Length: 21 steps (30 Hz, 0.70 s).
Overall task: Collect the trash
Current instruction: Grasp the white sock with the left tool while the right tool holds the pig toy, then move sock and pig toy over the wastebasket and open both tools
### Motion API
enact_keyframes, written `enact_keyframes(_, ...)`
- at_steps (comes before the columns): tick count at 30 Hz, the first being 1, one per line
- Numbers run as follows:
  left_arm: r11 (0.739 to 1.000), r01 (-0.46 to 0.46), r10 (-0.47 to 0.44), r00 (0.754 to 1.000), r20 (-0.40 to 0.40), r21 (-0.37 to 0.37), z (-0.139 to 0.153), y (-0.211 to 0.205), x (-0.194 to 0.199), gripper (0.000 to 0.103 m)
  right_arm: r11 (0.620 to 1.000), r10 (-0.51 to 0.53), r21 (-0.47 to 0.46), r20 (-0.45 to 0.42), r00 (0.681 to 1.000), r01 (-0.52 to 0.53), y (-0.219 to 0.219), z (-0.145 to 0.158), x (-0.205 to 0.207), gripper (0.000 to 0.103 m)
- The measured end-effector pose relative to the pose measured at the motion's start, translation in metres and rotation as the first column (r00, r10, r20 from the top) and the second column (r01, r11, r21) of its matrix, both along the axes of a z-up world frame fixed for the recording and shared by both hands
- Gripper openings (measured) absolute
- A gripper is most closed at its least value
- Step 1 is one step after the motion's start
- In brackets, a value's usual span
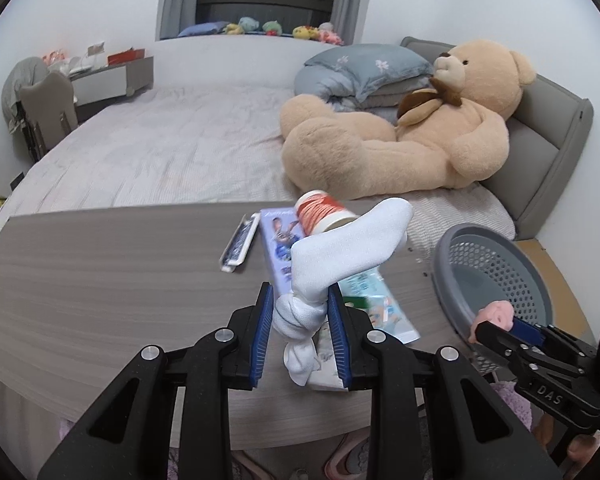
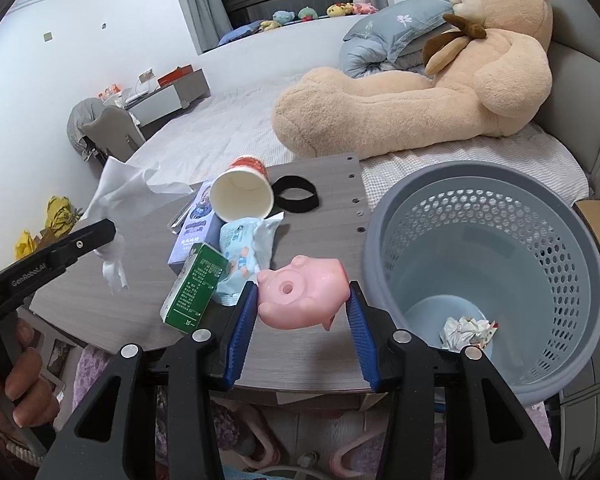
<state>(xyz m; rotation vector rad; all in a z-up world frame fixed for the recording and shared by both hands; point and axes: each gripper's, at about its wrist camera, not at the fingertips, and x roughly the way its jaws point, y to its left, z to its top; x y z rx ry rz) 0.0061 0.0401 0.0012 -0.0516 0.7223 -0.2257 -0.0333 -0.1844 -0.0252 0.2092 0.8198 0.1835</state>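
A crumpled white tissue (image 1: 304,312), twisted to a thin waist, is clenched between the blue pads of the left tongs (image 1: 302,334) and is held clear above the grey wood-grain table (image 1: 99,280), on the side away from the grey perforated plastic basket (image 2: 500,216). It is pinched at its narrowest part, probably so that the loose paper cannot slip out while it is carried.

A pink, glossy pig-shaped toy (image 2: 302,294) is grasped by the right tongs (image 2: 302,320), just beside the basket's rim and over the table edge. It appears to be held there for dropping in, although it may not be trash at all.

The basket stands at the table's end, its mouth tilted toward the tongs, so that things can be dropped in easily. A crumpled paper wad (image 2: 466,330) already lies at its bottom.

Farther from the basket, a white paper cup with an orange print (image 2: 241,196) lies on its side, with a green-and-white carton (image 2: 193,286), a pale blue wrapper (image 2: 245,252) and a lilac printed box (image 2: 193,232) heaped near it. These are judged to be left for collecting.
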Motion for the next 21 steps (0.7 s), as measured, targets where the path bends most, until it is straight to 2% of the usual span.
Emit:
enact_keyframes(8, 0.989, 0.145, -0.145, 0.989, 0.024, -0.002, 0.015, -0.069, 0.003, 0.027, 0.993, -0.116, 0.003, 0.008, 0.993, 0.116, -0.056, 0.004, -0.01, 0.044)
enact_keyframes(15, 0.956, 0.291, -0.291, 0.956, -0.023, 0.033, -0.001, -0.148, 0.015, 0.027, 0.973, -0.231, -0.007, -0.028, 0.973, 0.231, -0.116, -0.007, -0.015, 0.044)
enact_keyframes(21, 0.927, 0.372, -0.368, 0.927, -0.076, 0.049, -0.02, -0.199, 0.025, 0.027, 0.955, -0.296, -0.007, -0.063, 0.953, 0.296, -0.153, -0.019, -0.013, 0.044)
